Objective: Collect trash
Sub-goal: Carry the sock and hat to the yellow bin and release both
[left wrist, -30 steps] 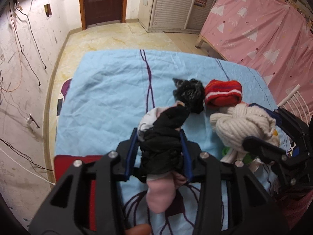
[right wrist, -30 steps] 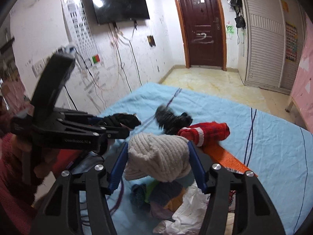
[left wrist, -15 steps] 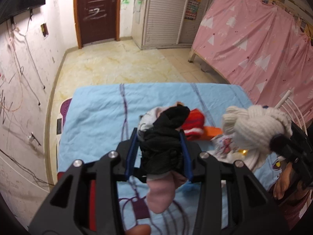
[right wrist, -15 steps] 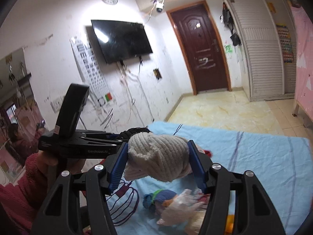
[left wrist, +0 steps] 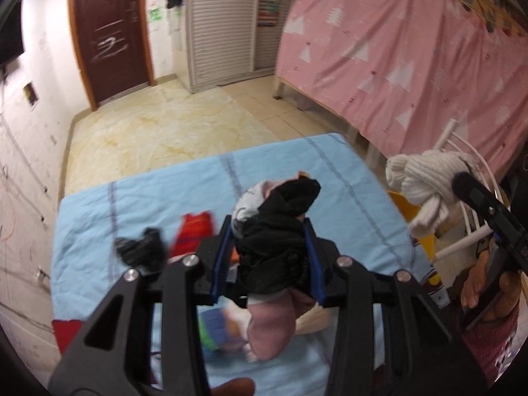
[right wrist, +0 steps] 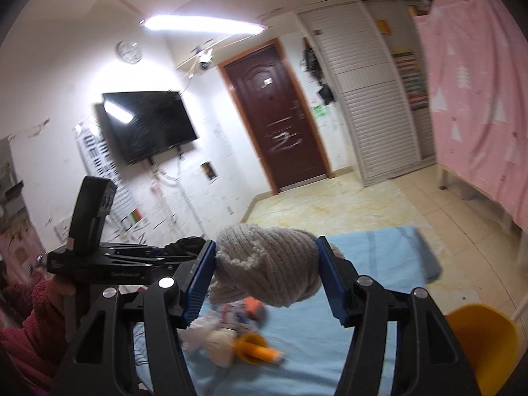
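We have lifted both bundles off the bed point(left wrist: 138, 204): left gripper point(left wrist: 270, 250) pinches the black bundle point(left wrist: 277, 241), right gripper point(right wrist: 265, 274) the cream bundle point(right wrist: 267, 270), swinging toward the yellow bin point(right wrist: 485, 333).

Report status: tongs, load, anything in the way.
Left tongs shut on black-pink bundle. Right tongs shut on cream knit. Both lifted off blue sheet; yellow bin lower right, path open.

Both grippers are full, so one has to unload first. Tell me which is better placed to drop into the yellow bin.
Right, probably. The right gripper, shut on the cream knit bundle, hangs near the yellow bin. The left gripper, clamping the black and pink bundle, sits over the blue sheet, farther away.
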{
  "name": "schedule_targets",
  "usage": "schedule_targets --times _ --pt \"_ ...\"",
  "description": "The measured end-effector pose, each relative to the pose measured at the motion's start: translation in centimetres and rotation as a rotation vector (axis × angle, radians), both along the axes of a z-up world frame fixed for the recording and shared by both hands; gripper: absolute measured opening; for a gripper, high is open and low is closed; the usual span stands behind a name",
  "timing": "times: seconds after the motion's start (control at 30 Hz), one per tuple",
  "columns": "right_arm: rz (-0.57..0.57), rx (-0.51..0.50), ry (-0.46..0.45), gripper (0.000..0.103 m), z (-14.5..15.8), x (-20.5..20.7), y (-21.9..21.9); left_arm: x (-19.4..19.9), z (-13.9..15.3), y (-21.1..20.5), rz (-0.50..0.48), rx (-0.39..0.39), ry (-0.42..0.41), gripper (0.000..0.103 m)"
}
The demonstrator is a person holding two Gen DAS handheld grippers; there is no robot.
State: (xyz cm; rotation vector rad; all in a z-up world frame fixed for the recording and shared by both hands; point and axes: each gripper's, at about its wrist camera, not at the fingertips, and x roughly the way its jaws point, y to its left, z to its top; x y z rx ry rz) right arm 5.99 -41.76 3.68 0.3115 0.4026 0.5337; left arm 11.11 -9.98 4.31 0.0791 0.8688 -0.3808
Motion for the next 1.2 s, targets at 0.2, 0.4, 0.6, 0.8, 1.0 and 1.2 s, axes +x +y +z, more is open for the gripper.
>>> schedule_targets --times 0.2,0.4,0.6,0.8,1.0,1.2 --pt "-0.12 0.019 0.033 0.054 -1.7 -0.8 -6.5 0.2 -0.3 -6.4 -0.093 0.012 0.007 0.038" --pt "-0.251 -0.015 0.059 0.055 -3.2 -1.7 -10.9 0.4 -1.3 -12.0 -0.166 0.025 0.029 0.038" --pt "-0.393 -0.088 0.098 0.055 -5.7 -2.0 -13.6 -0.2 -3.0 -17.1 -0.221 0.023 0.048 0.038" --pt "-0.448 -0.138 0.148 0.055 -8.4 -1.3 -15.1 -0.3 -4.5 -22.1 -0.258 0.021 0.074 0.038" --pt "-0.478 -0.149 0.201 0.056 -10.2 -0.4 -16.2 0.2 -4.9 -25.3 -0.272 0.001 0.077 0.038" --pt "-0.484 -0.097 0.26 0.061 -12.5 0.3 -17.3 1.1 -4.9 -28.5 -0.278 -0.043 0.074 0.04"
